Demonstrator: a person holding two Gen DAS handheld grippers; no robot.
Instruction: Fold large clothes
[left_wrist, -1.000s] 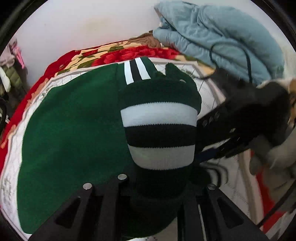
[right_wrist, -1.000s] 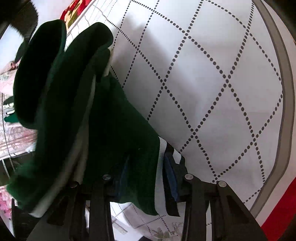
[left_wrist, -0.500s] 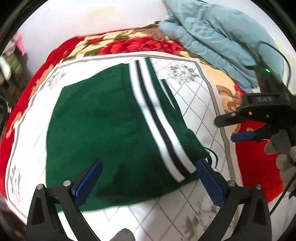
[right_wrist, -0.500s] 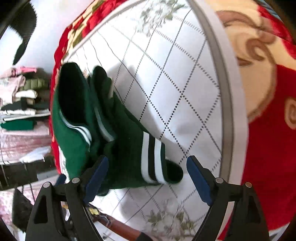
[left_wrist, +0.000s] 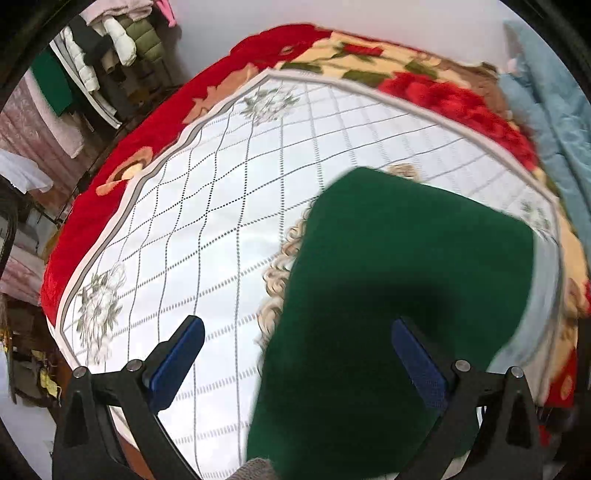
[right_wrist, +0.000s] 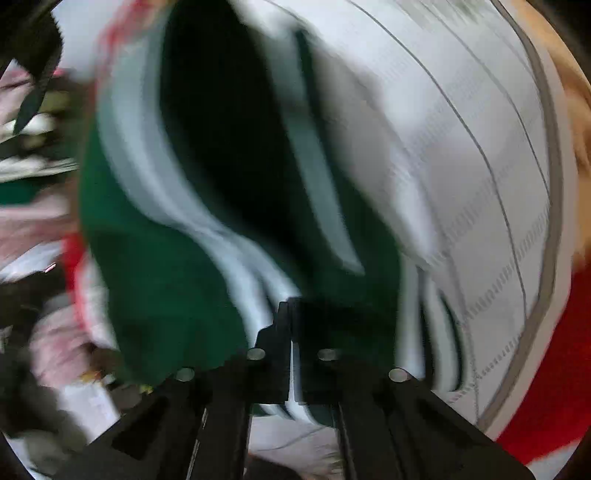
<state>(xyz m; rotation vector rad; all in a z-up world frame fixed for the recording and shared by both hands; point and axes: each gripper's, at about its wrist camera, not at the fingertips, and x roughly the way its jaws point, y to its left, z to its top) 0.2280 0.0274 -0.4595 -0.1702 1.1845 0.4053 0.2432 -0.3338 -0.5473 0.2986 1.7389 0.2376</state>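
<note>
A dark green garment (left_wrist: 399, 280) with white and black stripes lies folded on the white quilted mat (left_wrist: 207, 221), at the right of the left wrist view. My left gripper (left_wrist: 295, 354) is open and empty just above the garment's near edge, blue pads (left_wrist: 177, 360) spread wide. In the blurred right wrist view my right gripper (right_wrist: 291, 343) is shut on the striped edge of the garment (right_wrist: 155, 280), which hangs up in front of the camera and hides much of the mat (right_wrist: 480, 184).
The mat lies on a red floral blanket (left_wrist: 436, 92). A light blue quilt (left_wrist: 546, 118) is piled at the far right. Hanging clothes and shelves (left_wrist: 92, 66) stand beyond the bed at the left.
My left gripper opened, let go of the striped sleeve, then swung left over the mat. My right gripper opened, then closed on the garment's striped edge and is moving fast.
</note>
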